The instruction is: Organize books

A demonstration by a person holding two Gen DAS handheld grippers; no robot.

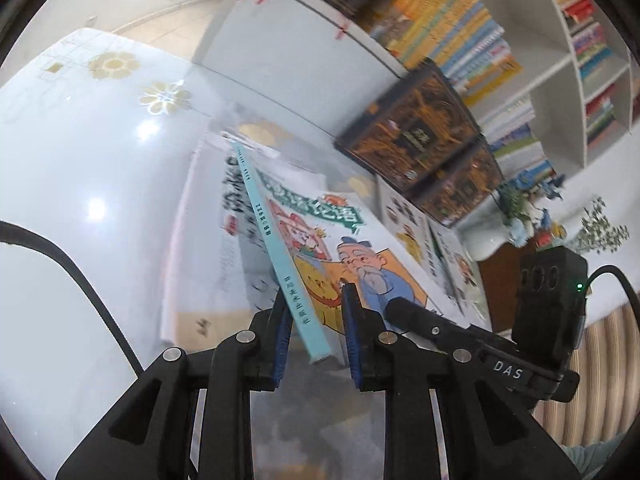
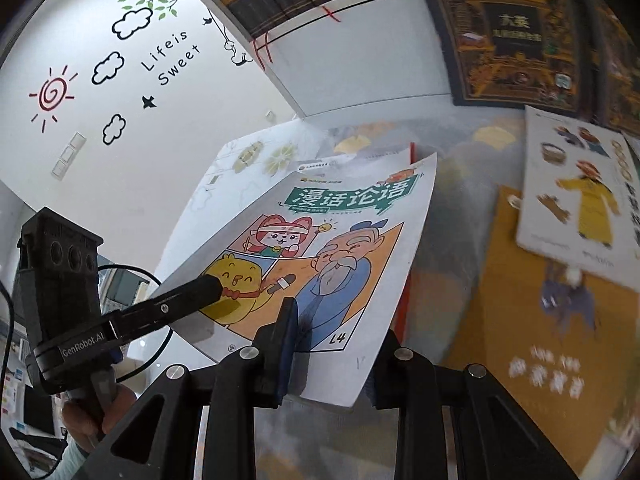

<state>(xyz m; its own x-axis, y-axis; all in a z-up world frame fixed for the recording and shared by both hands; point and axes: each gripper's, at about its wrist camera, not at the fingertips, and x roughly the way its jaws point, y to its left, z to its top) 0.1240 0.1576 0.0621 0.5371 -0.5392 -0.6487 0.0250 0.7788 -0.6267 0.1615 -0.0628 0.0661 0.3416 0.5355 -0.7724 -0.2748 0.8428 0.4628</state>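
A thin comic book [image 2: 320, 240] with a green title banner, a yellow chick and a bearded old man in blue is held tilted above the glass table [image 1: 80, 160]. My right gripper [image 2: 338, 320] is shut on its lower edge, one pad on the cover and the other finger hidden beneath. My left gripper [image 1: 312, 292] straddles the book's teal spine [image 1: 276, 256]. A gap shows on each side of the spine, so its pads do not press. The right gripper's finger [image 1: 412, 312] rests on the cover [image 1: 360, 248]. The left gripper's finger [image 2: 200, 288] lies at the book's left edge.
A white book [image 1: 224, 208] lies flat under the lifted one. Dark ornate books [image 1: 412, 136] lean against the white bookcase [image 1: 280, 60], whose shelves hold several colourful spines [image 1: 460, 20]. A yellow-robe book [image 2: 576, 200] and a yellow book [image 2: 520, 300] lie on the right. A hand [image 2: 100, 412] holds the left gripper.
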